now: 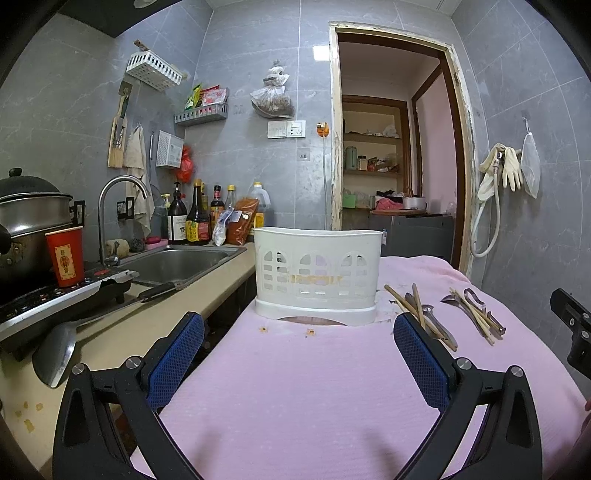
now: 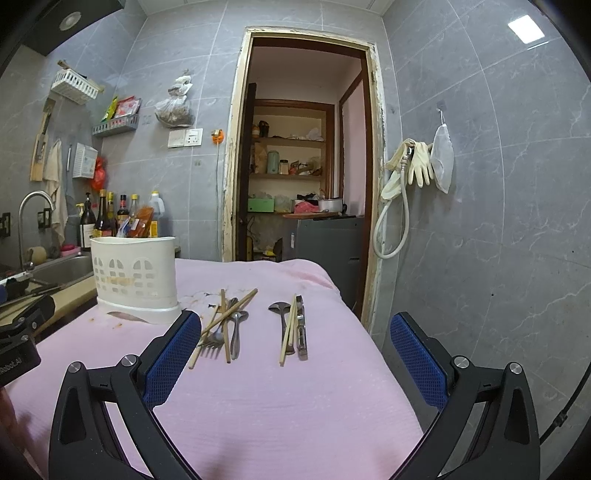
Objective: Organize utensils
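Both the left gripper (image 1: pixel 299 354) and right gripper (image 2: pixel 295 354) gape wide, holding nothing; the white utensil caddy (image 2: pixel 135 278) stands mid-left on the pink cloth (image 2: pixel 277 398); chopsticks (image 2: pixel 223 325), fork (image 2: pixel 211 345) and spoons (image 2: pixel 279 308) lie loose at centre frame.

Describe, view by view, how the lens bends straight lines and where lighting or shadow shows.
Left wrist view: fisheye bows the door frame and wall tiles, with dark vignette corners; soft shadows lie on the pink cloth near the open left gripper. Right wrist view: same curvature; a bright ceiling light glares top right; the utensils stay sharp.
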`<state>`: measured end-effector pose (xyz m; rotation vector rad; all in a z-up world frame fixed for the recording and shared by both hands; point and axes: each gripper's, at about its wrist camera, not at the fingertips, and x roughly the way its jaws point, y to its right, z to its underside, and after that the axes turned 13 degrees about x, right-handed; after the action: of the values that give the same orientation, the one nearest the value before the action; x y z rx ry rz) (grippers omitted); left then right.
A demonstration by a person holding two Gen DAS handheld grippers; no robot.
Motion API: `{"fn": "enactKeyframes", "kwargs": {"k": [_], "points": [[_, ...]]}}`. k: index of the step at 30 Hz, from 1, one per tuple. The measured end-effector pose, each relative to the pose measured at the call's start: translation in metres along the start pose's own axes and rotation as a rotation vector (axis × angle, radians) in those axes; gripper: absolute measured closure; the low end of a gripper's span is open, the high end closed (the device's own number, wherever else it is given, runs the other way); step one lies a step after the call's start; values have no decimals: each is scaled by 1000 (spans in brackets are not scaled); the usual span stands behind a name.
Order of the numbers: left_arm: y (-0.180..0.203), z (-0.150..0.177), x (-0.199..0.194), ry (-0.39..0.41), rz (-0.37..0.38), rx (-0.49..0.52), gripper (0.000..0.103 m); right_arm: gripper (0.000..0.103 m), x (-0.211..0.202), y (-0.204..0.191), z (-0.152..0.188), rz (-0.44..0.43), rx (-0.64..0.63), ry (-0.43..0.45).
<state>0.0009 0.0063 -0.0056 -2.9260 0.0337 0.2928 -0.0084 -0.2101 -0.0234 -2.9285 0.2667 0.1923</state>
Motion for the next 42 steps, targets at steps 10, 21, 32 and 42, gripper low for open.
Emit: {"fn": "enactKeyframes", "kwargs": {"k": [10,21,32,42], "points": [[-2,0,-2,-2,1,-1,2,0,0,4,-3,-7,-5,-11],[-1,2,2,-2,-2,-2,2,0,0,4,-4,-6,-7,-7],[-1,1,0,-4,-4,-8,2,0,1,4,-5,-9,-13,-12],[-2,1,0,-4,-4,-7,2,0,0,3,-4,-9,-15,-14]]}}
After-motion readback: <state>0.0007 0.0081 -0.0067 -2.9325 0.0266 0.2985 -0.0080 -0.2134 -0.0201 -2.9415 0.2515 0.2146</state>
